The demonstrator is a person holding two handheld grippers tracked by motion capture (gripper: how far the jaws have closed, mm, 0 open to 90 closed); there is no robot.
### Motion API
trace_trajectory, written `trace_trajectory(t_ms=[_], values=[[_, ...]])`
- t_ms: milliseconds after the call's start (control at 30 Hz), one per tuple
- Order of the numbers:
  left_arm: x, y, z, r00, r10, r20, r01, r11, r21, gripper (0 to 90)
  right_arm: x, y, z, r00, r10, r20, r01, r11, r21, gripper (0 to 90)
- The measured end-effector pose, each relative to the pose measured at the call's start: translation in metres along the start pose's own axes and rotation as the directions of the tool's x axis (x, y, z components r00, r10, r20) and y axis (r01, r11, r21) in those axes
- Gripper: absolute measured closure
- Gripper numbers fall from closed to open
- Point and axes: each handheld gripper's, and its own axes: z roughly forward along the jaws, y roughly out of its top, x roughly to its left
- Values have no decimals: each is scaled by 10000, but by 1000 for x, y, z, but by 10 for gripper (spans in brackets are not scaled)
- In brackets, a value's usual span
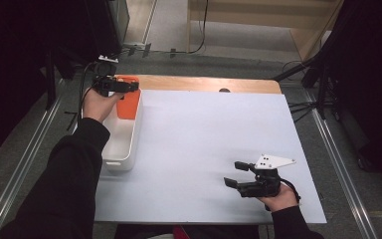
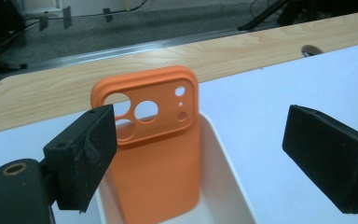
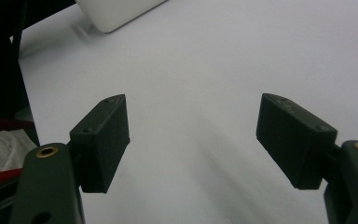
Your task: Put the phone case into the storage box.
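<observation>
Jaws of left gripper [image 2: 200, 163] are spread wide in the left gripper view, nothing pinched; both black pads are seen at lower left and lower right of frame, w/ a gap between. Orange phone case [image 2: 151, 149] is seen between and beyond them, centre frame, standing nearly upright w/ camera cutouts at the top, leaned against the end wall inside the white bin [image 2: 223, 177]. Whether the left pad touches the case can't be told; it overlaps the case edge in the pic.

In the high view the left gripper [image 1: 122, 86] is held at upper left of frame, over the far end of the bin [image 1: 129, 144], right at the top of the case [image 1: 128, 103]. Bin sits along the left edge of the white mat [image 1: 204, 149]; wood table edge [image 1: 204, 83] is visible past the mat at the top.

Right gripper [image 3: 193, 135] jaws are also spread, empty; only mat [image 3: 214, 56] is seen between them, bin corner [image 3: 116, 11] at top left of that frame. In the high view the right gripper [image 1: 236, 174] is held at lower right of frame, low over the mat, well apart from bin and case, grey plate on top.
</observation>
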Motion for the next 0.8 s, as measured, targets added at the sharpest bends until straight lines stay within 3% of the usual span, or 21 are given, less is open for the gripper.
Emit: trace_trajectory(t_ms=[133, 333, 500, 700, 800], values=[[-4, 1, -8, 9956, 161, 923, -183, 9996, 230, 101, 1, 0, 0, 10000, -1, -17, 1, 10000, 6, 241], [-17, 2, -15, 9837, 567, 1708, -628, 9976, 307, 102, 1, -1, 0, 10000, -1, -34, 1, 10000, 38, 241], [-28, 1, -18, 9691, 1078, 2217, -1154, 9931, 216, 102, 1, -1, 0, 10000, 9, -44, -9, 10000, 24, 241], [-42, 0, -21, 9452, 1543, 2877, -1664, 9859, 179, 103, 1, -1, 0, 10000, -5, -56, 5, 10000, 27, 241], [-49, -1, -22, 9325, 1875, 3085, -2053, 9784, 257, 102, 1, -1, 0, 10000, -3, -56, 3, 10000, 35, 241]])
